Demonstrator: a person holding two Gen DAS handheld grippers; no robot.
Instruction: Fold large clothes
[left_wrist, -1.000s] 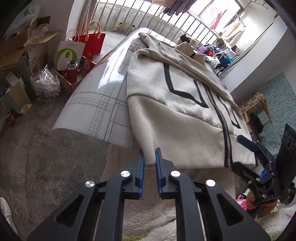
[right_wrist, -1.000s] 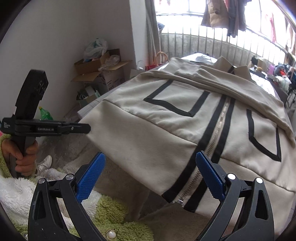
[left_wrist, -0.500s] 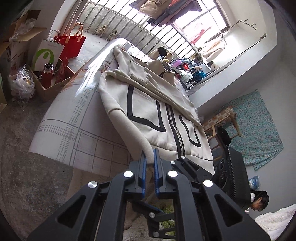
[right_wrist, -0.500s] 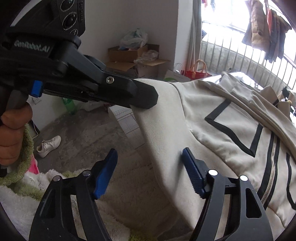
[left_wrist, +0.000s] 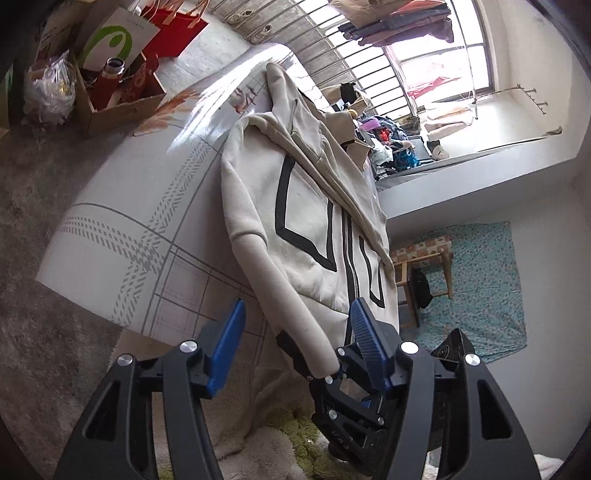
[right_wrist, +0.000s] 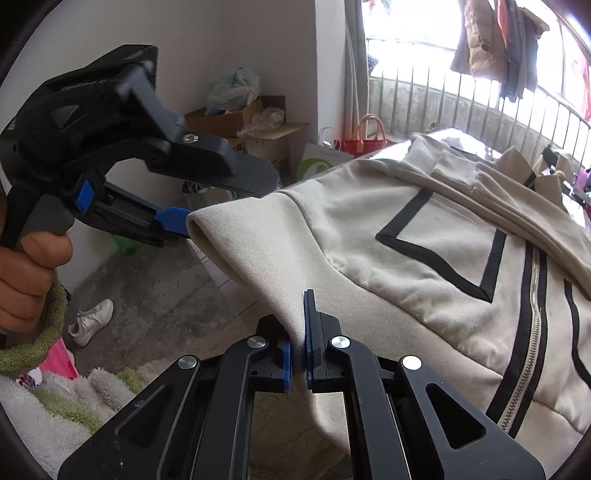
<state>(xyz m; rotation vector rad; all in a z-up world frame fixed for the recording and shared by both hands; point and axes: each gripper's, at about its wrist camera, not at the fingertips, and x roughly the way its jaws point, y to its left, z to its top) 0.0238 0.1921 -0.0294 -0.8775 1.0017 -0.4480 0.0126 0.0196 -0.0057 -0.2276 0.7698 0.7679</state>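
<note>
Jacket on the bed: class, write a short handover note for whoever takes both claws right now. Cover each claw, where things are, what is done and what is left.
Left claw: open, jaws have just been opening; the jacket's hem corner lies between them, not pinched.
Right claw: jaws have just been closing and are shut on the hem near that corner.
Jacket: zipped, front up, spread on the bed, sleeves folded in across the top, hem corner lifted off the edge.
Done: the corner has passed from left claw to right.
Left: probably regrip with the left claw, then fold the hem up toward the collar.
</note>
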